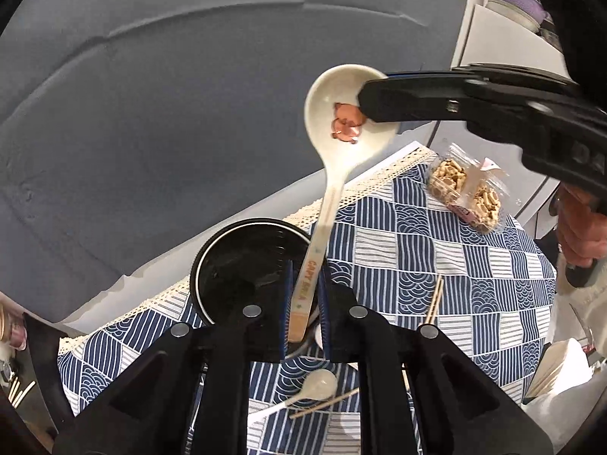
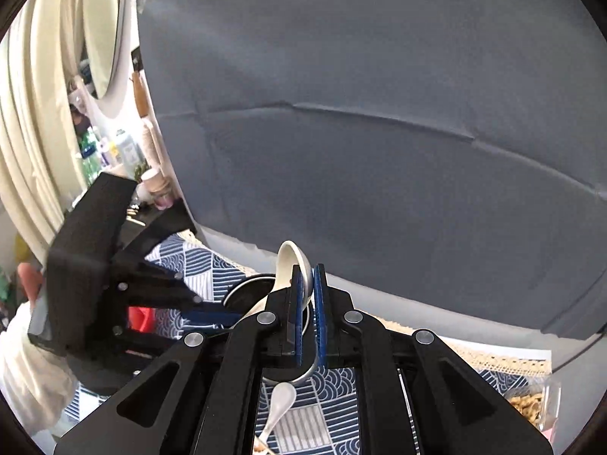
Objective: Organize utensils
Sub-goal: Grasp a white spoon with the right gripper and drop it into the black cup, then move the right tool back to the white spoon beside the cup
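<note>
Blue-and-white patterned tablecloth (image 1: 436, 250) with lace edging covered the table. A clear packet of beige snacks (image 1: 468, 189) lay near its far corner. Grey backdrop sheet (image 2: 379, 132) hung behind. Cream curtains (image 2: 34, 113) and assorted bottles (image 2: 91, 155) stood beyond.

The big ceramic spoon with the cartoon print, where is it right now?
The ceramic spoon is held in the air above the black cup, its handle in the left gripper and its bowl rim pinched by the right gripper.
</note>
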Action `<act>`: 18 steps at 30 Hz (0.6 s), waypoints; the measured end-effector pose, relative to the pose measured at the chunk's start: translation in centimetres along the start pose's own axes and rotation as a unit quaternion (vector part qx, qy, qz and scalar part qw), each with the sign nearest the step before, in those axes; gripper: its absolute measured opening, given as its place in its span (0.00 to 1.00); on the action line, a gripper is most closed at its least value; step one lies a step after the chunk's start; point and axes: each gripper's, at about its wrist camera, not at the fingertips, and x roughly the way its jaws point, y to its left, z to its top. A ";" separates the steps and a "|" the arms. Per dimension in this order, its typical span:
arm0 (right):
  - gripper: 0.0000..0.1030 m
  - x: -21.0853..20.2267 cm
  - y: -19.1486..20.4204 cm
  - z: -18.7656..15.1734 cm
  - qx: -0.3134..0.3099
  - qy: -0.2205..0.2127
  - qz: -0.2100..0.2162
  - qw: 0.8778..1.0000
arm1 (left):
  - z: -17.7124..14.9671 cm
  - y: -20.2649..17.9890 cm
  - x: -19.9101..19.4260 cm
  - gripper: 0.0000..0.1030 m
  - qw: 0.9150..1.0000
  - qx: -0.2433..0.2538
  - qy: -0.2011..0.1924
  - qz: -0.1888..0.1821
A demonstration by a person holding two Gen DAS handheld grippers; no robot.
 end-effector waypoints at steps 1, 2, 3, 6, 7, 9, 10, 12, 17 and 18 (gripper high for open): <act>0.07 0.2 0.1 0.0 0.002 0.000 0.002 1.000 | 0.0 0.3 0.3 0.16 1.000 -0.002 -0.002 0.002; 0.08 0.4 0.3 -0.1 0.004 -0.002 0.002 1.000 | 0.0 0.5 0.6 0.22 1.000 -0.003 -0.003 0.008; 0.10 0.6 0.6 -0.3 0.001 -0.003 0.000 1.000 | -0.2 0.8 0.7 0.49 1.000 -0.002 -0.006 0.014; 0.24 1.2 0.9 -0.8 0.004 0.002 0.013 1.000 | -1.2 1.0 0.2 0.76 0.999 -0.002 -0.024 0.022; 0.32 1.3 0.8 -1.0 0.006 0.002 0.013 1.000 | -1.5 0.9 0.1 0.77 0.999 -0.003 -0.026 0.018; 0.34 1.6 0.5 -1.4 0.013 0.008 0.021 1.000 | -2.3 0.8 0.1 0.81 0.999 -0.006 -0.020 0.032; 0.34 1.7 0.4 -1.5 0.015 0.010 0.021 1.000 | -2.6 0.8 0.1 0.81 0.999 -0.004 -0.018 0.041; 0.42 1.6 0.0 -1.9 0.025 0.010 0.024 0.999 | -3.4 0.7 0.2 0.82 0.999 -0.005 -0.010 0.044; 0.60 1.3 -1.0 -3.2 0.046 0.015 0.028 0.998 | -5.3 0.8 -0.2 0.91 0.998 -0.020 0.006 0.058; 0.63 1.3 -1.1 -3.7 0.049 0.018 0.029 0.998 | -5.6 0.9 -0.3 0.91 0.998 -0.026 0.006 0.060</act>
